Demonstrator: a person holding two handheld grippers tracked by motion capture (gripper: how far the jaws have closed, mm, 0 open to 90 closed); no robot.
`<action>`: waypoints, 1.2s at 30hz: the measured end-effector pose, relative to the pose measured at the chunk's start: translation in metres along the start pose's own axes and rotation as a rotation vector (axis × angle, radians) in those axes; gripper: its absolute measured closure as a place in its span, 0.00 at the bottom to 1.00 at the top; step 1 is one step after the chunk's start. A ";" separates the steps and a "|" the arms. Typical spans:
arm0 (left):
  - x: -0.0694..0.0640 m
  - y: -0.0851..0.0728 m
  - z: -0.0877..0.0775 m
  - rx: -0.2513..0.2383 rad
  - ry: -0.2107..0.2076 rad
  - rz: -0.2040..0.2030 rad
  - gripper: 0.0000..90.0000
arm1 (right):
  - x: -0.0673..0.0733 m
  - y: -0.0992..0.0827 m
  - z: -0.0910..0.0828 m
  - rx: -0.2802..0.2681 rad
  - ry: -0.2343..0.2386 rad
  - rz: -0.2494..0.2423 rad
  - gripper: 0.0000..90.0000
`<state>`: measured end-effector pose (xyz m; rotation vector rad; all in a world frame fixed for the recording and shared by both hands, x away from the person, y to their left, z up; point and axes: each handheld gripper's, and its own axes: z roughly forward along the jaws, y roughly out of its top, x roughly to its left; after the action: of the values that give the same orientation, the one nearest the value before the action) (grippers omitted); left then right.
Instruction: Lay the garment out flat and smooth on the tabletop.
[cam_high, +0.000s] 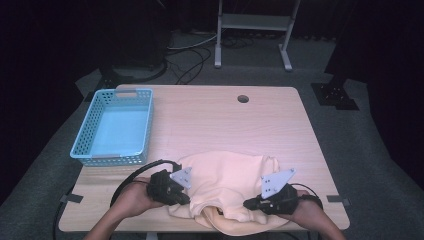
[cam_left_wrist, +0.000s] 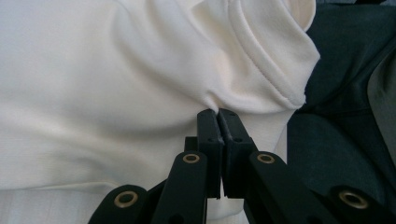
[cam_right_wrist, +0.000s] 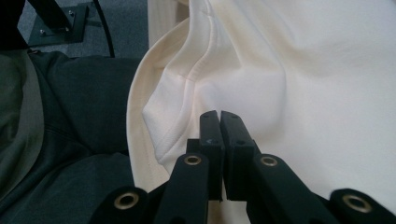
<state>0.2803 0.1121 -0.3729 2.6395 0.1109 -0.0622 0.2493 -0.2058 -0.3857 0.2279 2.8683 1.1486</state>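
A pale cream garment (cam_high: 225, 172) lies rumpled at the front middle of the wooden table (cam_high: 225, 120), its near edge hanging over the table's front. My left gripper (cam_high: 186, 200) holds the garment's near left part. In the left gripper view the black jaws (cam_left_wrist: 217, 112) are pressed together on a pucker of the cloth (cam_left_wrist: 93, 70), near a stitched hem. My right gripper (cam_high: 247, 203) is at the near right part. In the right gripper view its jaws (cam_right_wrist: 219, 113) are shut on the fabric (cam_right_wrist: 303, 70) beside a seamed fold.
A blue perforated plastic basket (cam_high: 112, 159) stands at the table's left. A round cable hole (cam_high: 243, 98) sits near the far edge. A metal stand (cam_high: 252, 22) is on the floor behind. The person's dark trousers (cam_left_wrist: 336, 154) lie below the hanging cloth.
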 end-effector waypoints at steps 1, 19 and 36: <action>0.002 0.001 -0.001 -0.002 -0.002 -0.001 0.97 | -0.002 0.000 -0.001 -0.001 -0.001 0.001 0.98; 0.036 0.021 -0.020 -0.025 0.016 -0.005 0.97 | -0.031 0.014 -0.023 -0.022 -0.057 0.012 0.98; 0.064 0.040 -0.027 -0.023 0.026 0.010 0.97 | -0.062 0.027 -0.036 -0.016 -0.072 0.018 0.98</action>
<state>0.3481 0.0941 -0.3344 2.6180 0.1059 -0.0233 0.3108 -0.2211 -0.3420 0.2884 2.7999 1.1409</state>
